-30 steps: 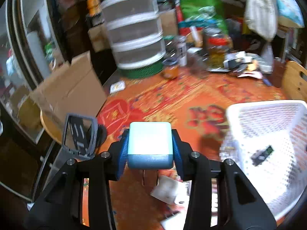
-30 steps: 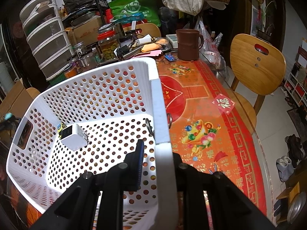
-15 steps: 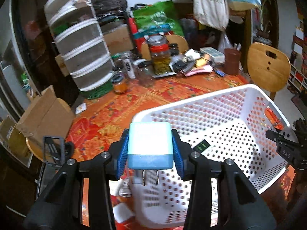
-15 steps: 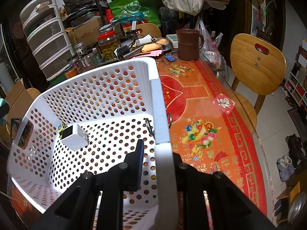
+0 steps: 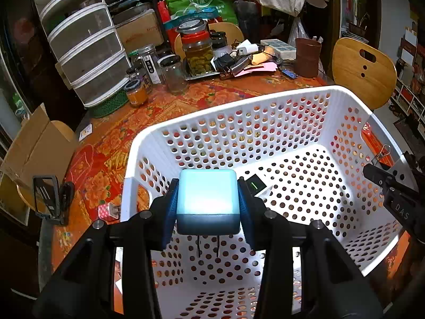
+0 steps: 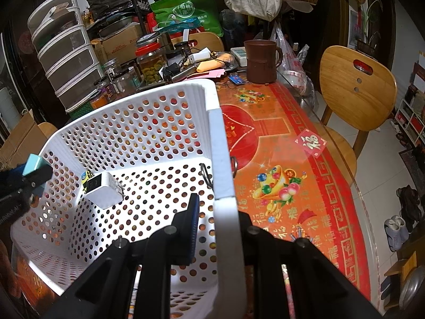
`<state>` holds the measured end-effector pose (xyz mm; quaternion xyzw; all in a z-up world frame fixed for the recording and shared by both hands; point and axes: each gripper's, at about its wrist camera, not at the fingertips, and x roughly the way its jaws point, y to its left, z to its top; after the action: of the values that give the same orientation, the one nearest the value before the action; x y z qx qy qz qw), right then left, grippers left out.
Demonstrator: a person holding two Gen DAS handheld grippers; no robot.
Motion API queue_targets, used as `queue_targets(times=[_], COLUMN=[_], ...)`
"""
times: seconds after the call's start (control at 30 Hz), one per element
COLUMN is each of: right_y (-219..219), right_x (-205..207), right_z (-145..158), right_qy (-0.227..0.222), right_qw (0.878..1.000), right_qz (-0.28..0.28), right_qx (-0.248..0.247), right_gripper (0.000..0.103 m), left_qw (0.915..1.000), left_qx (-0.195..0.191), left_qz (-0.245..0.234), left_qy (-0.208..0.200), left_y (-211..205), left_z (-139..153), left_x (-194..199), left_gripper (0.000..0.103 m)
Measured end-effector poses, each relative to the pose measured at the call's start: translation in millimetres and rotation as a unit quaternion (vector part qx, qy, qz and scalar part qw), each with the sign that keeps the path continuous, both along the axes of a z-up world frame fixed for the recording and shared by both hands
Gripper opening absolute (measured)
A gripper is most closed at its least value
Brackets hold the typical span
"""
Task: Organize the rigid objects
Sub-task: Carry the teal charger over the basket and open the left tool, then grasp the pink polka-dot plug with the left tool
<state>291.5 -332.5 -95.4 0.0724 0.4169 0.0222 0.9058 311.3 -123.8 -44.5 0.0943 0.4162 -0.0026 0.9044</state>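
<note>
One plug in, one on the way.
Left gripper (image 5: 207, 207) squeezes blue charger (image 5: 207, 199) over basket (image 5: 239, 106); white charger (image 6: 105, 190) inside already. Right gripper (image 6: 216, 228) pinches rim. Pink plug (image 5: 109, 210) maybe left outside.

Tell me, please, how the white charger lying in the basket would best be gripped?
Come from above and close across the white charger's two flat side faces. It lies flat on the basket floor with its prongs pointing sideways, so avoid them.

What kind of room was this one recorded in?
Most likely a home dining area: a cluttered table with a red patterned cloth, wooden chairs, jars of preserved food and stacked plastic drawers.
</note>
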Motion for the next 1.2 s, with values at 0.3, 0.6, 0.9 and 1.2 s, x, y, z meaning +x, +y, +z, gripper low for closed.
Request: queue_targets(times=[0.3, 0.6, 0.9, 1.2], right_y=[-0.5, -1.2, -1.8, -1.4], right_x=[0.3, -2.3, -3.2, -4.1], right_z=[-0.6, -1.4, -1.4, -1.6], right_qy=[0.001, 0.000, -0.002, -0.002], right_qw=[1.000, 1.000, 1.000, 1.000], right_qz=[-0.002, -0.002, -0.004, -0.004], right_qx=[0.000, 0.000, 0.003, -0.001], right_gripper=[0.017, 0.017, 0.017, 0.017], left_qw=[0.9985, 0.9947, 0.9853, 0.9834], left_qx=[0.009, -0.012, -0.052, -0.073], left_qz=[-0.025, -0.010, 0.099, 0.165], left_qy=[-0.049, -0.102, -0.129, -0.021], left_y=[-4.3, 41.6, 159.1, 244.1], left_z=[11.6, 43.4, 40.3, -47.5], left_x=[-20.1, -60.6, -79.9, -28.4], left_gripper=[0.095, 0.101, 0.102, 0.102])
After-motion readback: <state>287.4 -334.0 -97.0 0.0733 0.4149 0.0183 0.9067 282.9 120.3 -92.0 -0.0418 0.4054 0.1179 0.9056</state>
